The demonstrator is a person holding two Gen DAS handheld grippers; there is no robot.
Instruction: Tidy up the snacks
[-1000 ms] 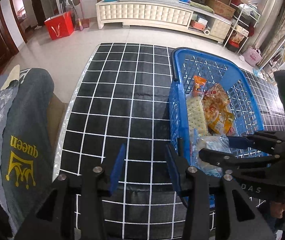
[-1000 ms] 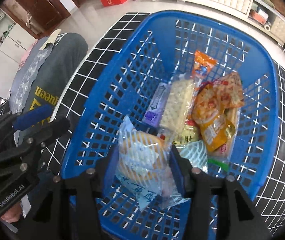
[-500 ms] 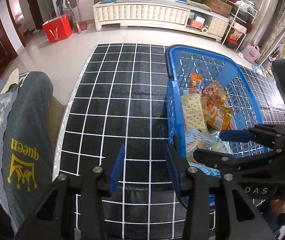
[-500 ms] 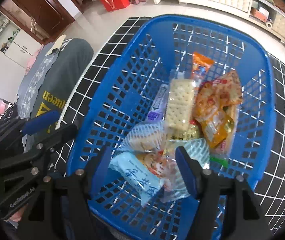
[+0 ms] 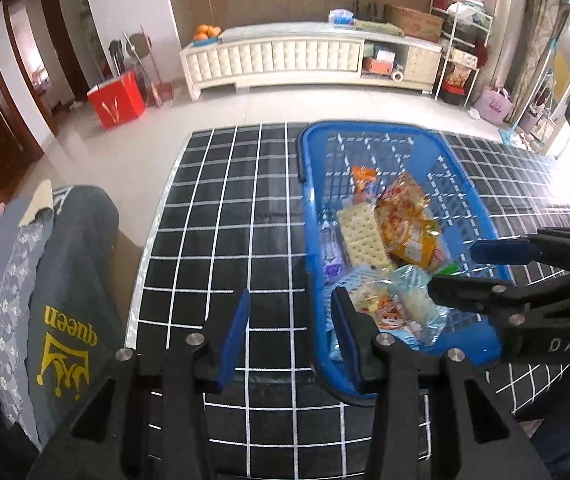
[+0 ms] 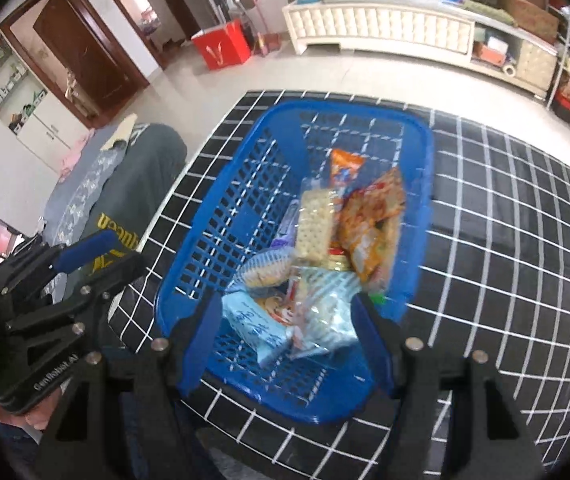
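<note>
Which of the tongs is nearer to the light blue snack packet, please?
Right. The right tongs hang open directly above the light blue snack packet; the left tongs sit beside the basket, over the table.

Black grid-patterned table (image 5: 213, 216) up front, a grey "queen" garment (image 5: 69, 280) draped just beside it, red box (image 5: 117, 98) on the floor, oranges (image 5: 207, 33) atop the white cabinet (image 5: 277, 60).
</note>
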